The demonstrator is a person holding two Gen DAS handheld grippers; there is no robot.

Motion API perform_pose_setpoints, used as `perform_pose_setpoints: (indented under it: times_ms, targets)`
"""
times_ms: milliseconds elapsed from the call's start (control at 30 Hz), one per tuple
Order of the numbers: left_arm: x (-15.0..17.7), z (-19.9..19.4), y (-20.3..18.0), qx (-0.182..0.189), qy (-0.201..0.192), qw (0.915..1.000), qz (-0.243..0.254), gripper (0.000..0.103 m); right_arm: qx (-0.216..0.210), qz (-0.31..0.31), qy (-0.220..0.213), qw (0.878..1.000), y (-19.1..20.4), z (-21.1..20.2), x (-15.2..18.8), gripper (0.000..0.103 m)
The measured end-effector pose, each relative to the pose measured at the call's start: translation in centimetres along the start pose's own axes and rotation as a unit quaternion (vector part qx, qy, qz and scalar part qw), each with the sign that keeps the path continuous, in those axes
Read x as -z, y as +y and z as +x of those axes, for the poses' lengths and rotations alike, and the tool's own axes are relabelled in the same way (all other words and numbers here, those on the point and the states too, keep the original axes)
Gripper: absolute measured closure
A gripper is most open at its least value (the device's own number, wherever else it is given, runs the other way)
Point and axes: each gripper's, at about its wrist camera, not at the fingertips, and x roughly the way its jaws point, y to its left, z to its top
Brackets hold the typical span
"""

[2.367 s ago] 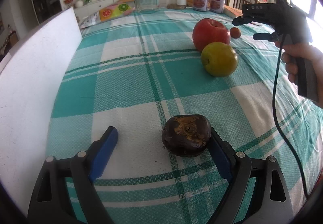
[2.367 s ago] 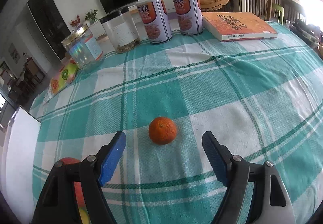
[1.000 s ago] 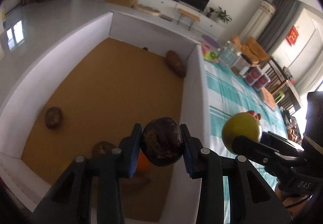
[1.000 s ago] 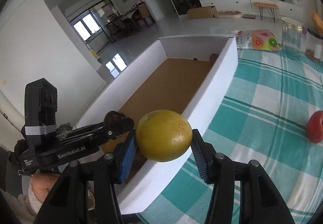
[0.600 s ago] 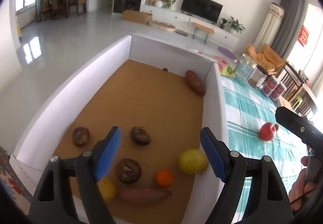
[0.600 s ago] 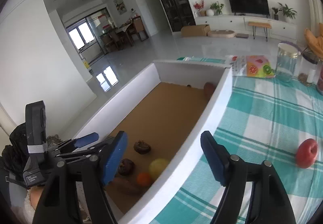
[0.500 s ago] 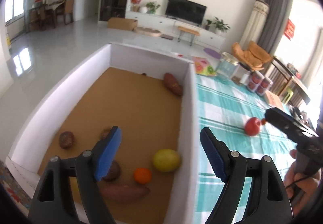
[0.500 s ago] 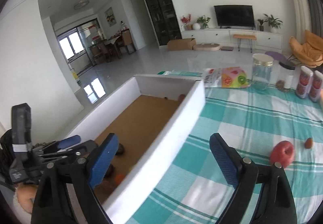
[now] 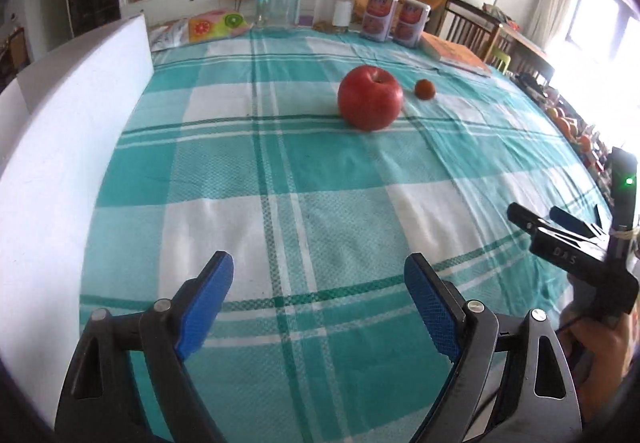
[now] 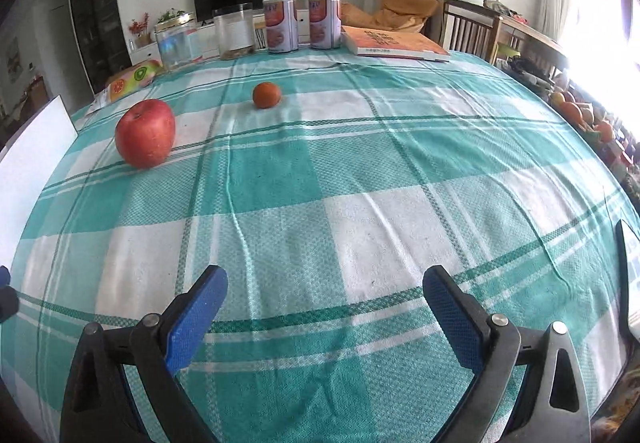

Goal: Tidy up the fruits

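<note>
A red apple (image 9: 370, 97) and a small orange tangerine (image 9: 424, 88) lie on the teal checked tablecloth (image 9: 280, 171), far ahead of both grippers. They also show in the right wrist view, the apple (image 10: 146, 132) at the left and the tangerine (image 10: 266, 94) behind it. My left gripper (image 9: 319, 291) is open and empty above the cloth. My right gripper (image 10: 323, 305) is open and empty; it also shows at the right edge of the left wrist view (image 9: 560, 227). The white box wall (image 9: 52, 147) stands along the left.
Glass jars (image 9: 279, 0), two cans (image 9: 396, 20), an orange book (image 9: 456, 53) and a fruit-print packet (image 9: 212, 26) line the table's far edge. Chairs (image 10: 476, 31) and a pile of oranges (image 10: 576, 113) stand past the right edge.
Both grippers dropped their fruit, the dark one and the yellow one, into the box, opened, and swung back from the box to face the table with the apple and tangerine.
</note>
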Motion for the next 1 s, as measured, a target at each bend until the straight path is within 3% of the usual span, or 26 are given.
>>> perform_pose_setpoints:
  times_ms: [133, 267, 333, 533, 1000]
  targets:
    - [-0.7, 2.0, -1.0, -0.04, -0.013, 0.999, 0.014, 0.014, 0.01, -0.006, 0.025, 1.0, 0.3, 1.1, -0.1, 0.005]
    - [-0.1, 4.1, -1.2, -0.064, 0.008, 0.9977, 0.019, 0.014, 0.006, 0.007, 0.037, 0.999, 0.2, 1.9, 0.1, 0.005]
    - [0.0, 3.8, -1.6, -0.074, -0.001, 0.9968, 0.029, 0.014, 0.004, 0.012, 0.037, 0.999, 0.1, 1.8, 0.2, 0.005]
    - [-0.1, 4.3, -1.3, -0.07, 0.006, 0.9973, 0.023, 0.009, 0.002, 0.006, 0.044, 0.999, 0.4, 2.1, 0.2, 0.0]
    - [-0.1, 4.3, -1.3, -0.07, 0.006, 0.9972, 0.024, 0.009, 0.004, 0.002, 0.047, 0.999, 0.5, 2.2, 0.2, 0.0]
